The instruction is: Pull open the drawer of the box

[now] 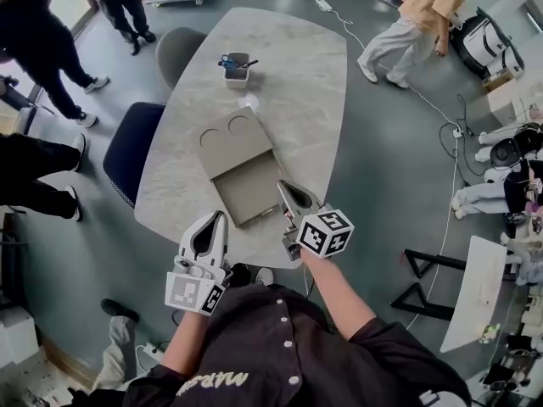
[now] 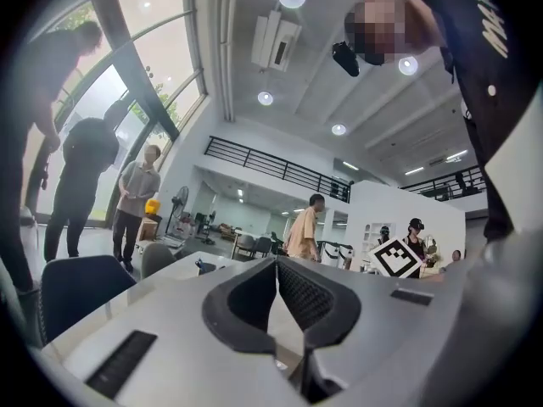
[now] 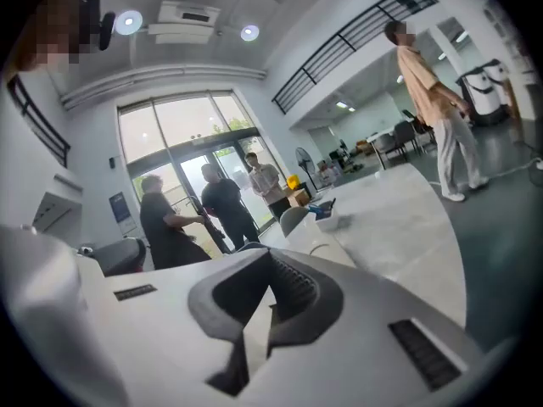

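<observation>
A flat tan box [image 1: 232,139] with two round marks on its lid lies in the middle of the pale table [image 1: 314,83]. Its drawer [image 1: 252,192] stands pulled out toward me. My right gripper [image 1: 281,184] is shut, its tips beside the drawer's right edge, with nothing seen between them. My left gripper [image 1: 220,215] is also shut and hovers at the table's near edge, just left of the drawer's front. The left gripper view shows the left gripper [image 2: 277,263] with its jaws meeting and empty. The right gripper view shows the same of the right gripper [image 3: 270,254].
A small white tub [image 1: 235,70] holding blue scissors and a pen stands beyond the box. A navy chair [image 1: 129,151] and a grey chair [image 1: 176,51] stand at the table's left side. Several people stand around the room. Cables [image 1: 441,117] run across the floor at the right.
</observation>
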Demonstrator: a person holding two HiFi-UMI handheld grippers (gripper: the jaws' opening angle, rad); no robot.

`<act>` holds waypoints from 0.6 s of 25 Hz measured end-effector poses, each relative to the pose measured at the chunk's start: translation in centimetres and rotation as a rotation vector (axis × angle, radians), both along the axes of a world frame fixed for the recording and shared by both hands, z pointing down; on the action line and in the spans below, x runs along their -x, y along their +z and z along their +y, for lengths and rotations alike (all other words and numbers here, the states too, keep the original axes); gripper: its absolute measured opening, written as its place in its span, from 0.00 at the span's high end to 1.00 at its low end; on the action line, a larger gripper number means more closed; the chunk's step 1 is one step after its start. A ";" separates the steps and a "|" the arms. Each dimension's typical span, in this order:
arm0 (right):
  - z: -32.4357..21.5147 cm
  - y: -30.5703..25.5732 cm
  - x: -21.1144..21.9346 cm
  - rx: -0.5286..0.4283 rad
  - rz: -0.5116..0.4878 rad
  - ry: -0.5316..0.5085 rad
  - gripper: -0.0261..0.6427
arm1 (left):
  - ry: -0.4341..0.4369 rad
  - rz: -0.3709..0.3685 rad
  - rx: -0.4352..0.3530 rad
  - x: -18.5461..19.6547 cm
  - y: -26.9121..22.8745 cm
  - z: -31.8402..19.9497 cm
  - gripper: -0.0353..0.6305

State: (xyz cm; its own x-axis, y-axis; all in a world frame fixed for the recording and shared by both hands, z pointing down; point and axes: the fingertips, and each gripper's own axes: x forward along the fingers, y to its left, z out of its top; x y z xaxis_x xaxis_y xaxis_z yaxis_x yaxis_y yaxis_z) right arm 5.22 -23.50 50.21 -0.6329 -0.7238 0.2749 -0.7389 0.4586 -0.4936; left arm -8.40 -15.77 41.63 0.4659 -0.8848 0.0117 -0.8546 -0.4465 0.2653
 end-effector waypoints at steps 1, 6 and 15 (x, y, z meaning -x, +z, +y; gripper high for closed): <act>0.0 -1.6 0.0 -0.044 0.016 -0.012 0.97 | 0.000 -0.003 -0.014 -0.1 -0.7 -0.2 0.92; 0.9 -8.6 -0.6 -0.232 0.072 -0.027 0.97 | -0.006 -0.018 -0.063 -0.4 -3.6 -1.1 0.92; 1.8 -15.2 -4.9 -0.453 0.104 0.122 0.97 | -0.031 -0.027 -0.119 0.0 -6.4 -3.6 0.92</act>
